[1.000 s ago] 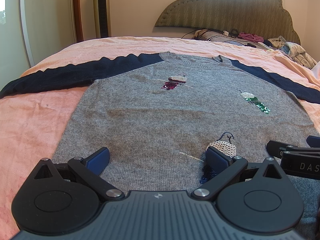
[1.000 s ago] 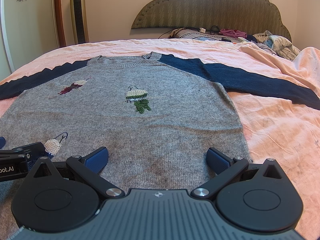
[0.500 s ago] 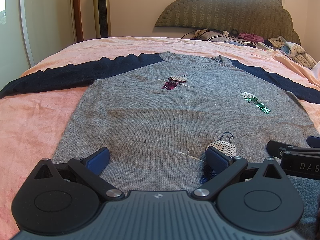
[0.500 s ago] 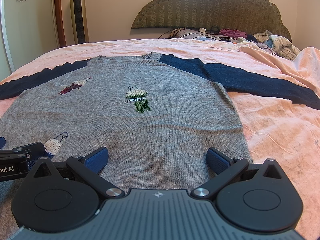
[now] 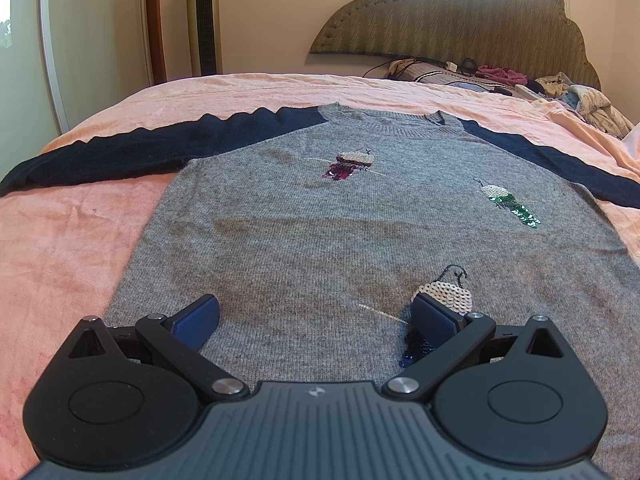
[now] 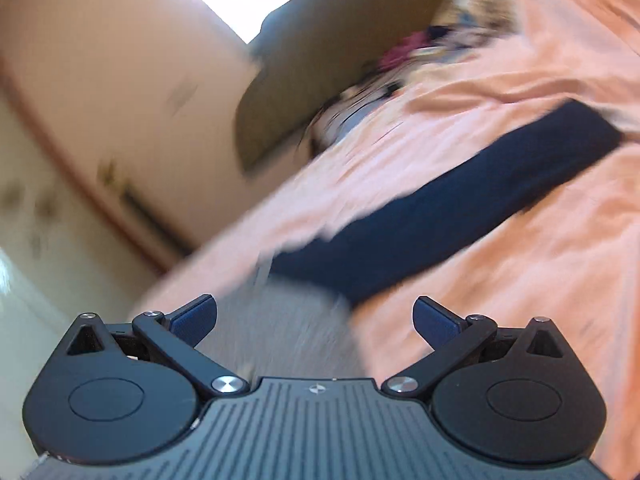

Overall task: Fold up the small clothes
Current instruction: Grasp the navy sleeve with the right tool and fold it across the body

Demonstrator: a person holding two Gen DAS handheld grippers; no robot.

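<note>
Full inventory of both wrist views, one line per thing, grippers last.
grey knit sweater with navy sleeves: 1, grey body, navy arms, spread flat on the bed.
sequin bird patches: 3, maroon, green, blue with white, on the sweater front.
pink bedsheet: 1, salmon pink, covers the bed.
olive padded headboard: 1, olive, against the far wall.
pile of clothes and cables: 1 heap, mixed colours, by the headboard.
gold tower fan: 1, gold, on the far left wall.
left gripper: 1, black with blue pads, open, low over the sweater hem.
right gripper: 1, same, open, facing the right sleeve; view blurred.
</note>
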